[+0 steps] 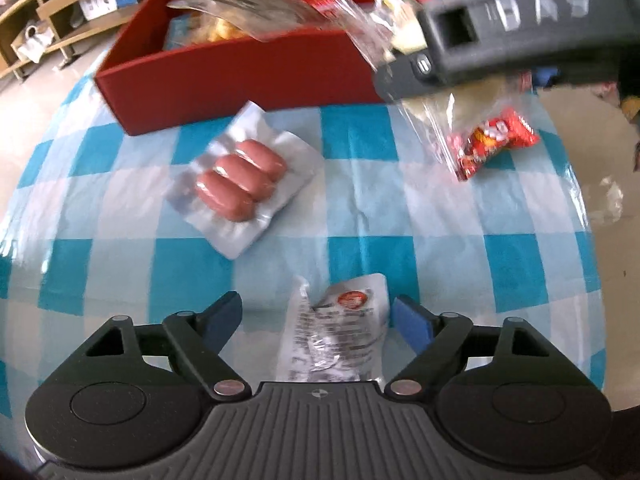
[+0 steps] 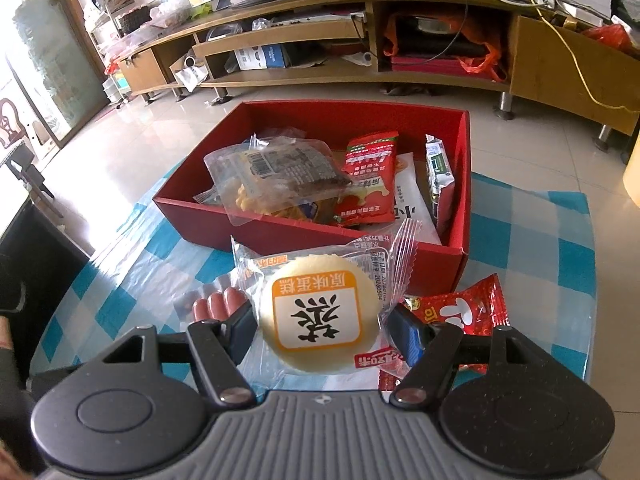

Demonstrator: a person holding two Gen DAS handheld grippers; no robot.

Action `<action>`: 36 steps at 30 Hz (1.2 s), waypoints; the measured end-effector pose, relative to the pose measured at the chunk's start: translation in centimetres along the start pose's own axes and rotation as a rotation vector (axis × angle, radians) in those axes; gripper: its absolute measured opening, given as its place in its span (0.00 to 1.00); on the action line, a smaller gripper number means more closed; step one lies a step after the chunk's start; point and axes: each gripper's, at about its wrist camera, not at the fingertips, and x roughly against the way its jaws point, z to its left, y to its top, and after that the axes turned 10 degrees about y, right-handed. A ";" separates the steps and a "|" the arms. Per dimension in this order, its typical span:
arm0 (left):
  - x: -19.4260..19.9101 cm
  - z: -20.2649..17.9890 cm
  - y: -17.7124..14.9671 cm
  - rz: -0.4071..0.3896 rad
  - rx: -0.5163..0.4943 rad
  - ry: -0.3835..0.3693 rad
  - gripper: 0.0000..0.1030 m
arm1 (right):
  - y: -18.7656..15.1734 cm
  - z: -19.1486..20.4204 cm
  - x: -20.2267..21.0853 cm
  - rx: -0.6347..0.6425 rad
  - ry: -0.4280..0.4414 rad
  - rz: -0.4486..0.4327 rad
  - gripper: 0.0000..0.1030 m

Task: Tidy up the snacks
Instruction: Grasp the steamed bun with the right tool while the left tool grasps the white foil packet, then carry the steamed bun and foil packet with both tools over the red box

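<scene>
Two grippers work at once. Nearest, the left gripper (image 1: 318, 316) stands wide around a silver packet (image 1: 336, 328) on the checked cloth (image 1: 400, 220), not yet closed. The right gripper (image 2: 322, 330) is clamped on a round cake packet (image 2: 320, 312), near the red box (image 2: 280, 228). Carrying seems underway; next, lift over the near wall and release.

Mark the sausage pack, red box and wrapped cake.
sausage pack (image 1: 240, 178), left wrist view, on the middle sausage.
red box (image 2: 288, 226), right wrist view, on its near wall.
wrapped cake (image 2: 320, 312), right wrist view, on its label.
</scene>
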 end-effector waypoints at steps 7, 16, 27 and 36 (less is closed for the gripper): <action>0.9 -1.4 -0.7 -0.018 -0.040 0.030 0.60 | 0.1 -0.3 0.4 -0.008 0.002 -0.012 0.67; 2.6 1.1 0.4 -0.058 0.064 0.008 0.60 | 0.5 -0.1 1.0 -0.006 0.010 -0.041 0.67; 4.6 3.5 3.5 -0.162 0.124 0.034 0.60 | 1.6 -0.7 1.8 -0.026 -0.003 -0.086 0.67; 5.0 3.7 5.6 -0.212 0.114 0.071 0.60 | 2.6 -1.6 2.1 -0.049 -0.016 -0.112 0.67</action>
